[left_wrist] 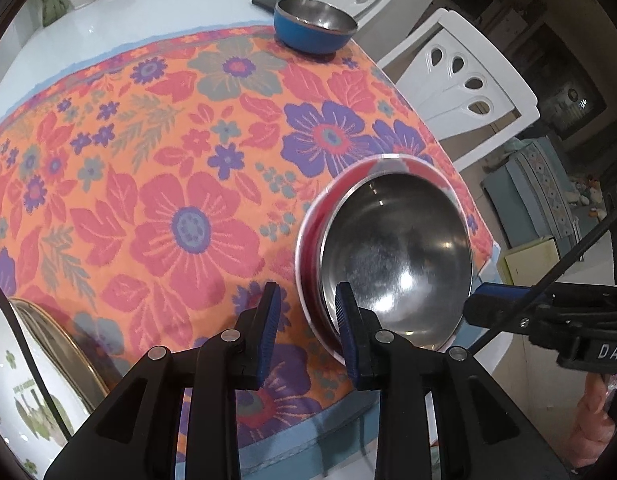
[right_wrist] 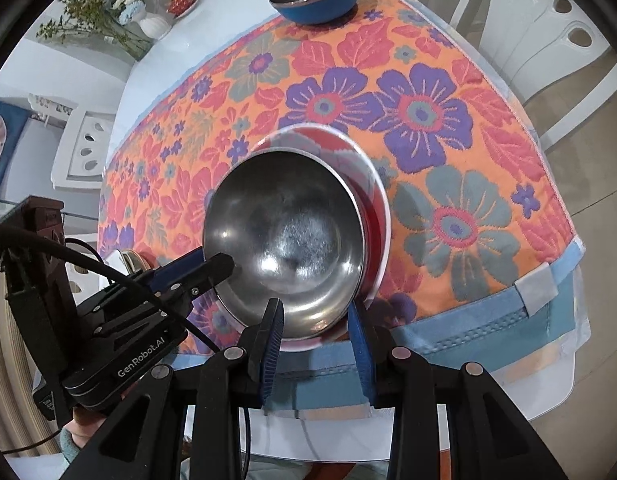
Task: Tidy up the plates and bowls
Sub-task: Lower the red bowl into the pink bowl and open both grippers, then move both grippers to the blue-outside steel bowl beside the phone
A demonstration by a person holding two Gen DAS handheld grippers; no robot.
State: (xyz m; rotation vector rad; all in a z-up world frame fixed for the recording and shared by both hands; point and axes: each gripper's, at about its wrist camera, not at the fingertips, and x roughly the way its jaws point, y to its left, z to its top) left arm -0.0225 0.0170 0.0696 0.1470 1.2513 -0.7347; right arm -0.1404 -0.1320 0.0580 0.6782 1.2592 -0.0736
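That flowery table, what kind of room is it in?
Probably a dining room at home. The table wears a floral cloth, white chairs stand around it, and a vase of flowers sits at the far end, near a blue bowl.

A floral cloth (left_wrist: 180,184) in orange, pink and purple covers part of a white round table (left_wrist: 148,12). White plastic chairs (left_wrist: 468,76) stand beside it. At the table's far side: a white vase (right_wrist: 154,26) of flowers (right_wrist: 104,8), and a dark phone (left_wrist: 264,2).
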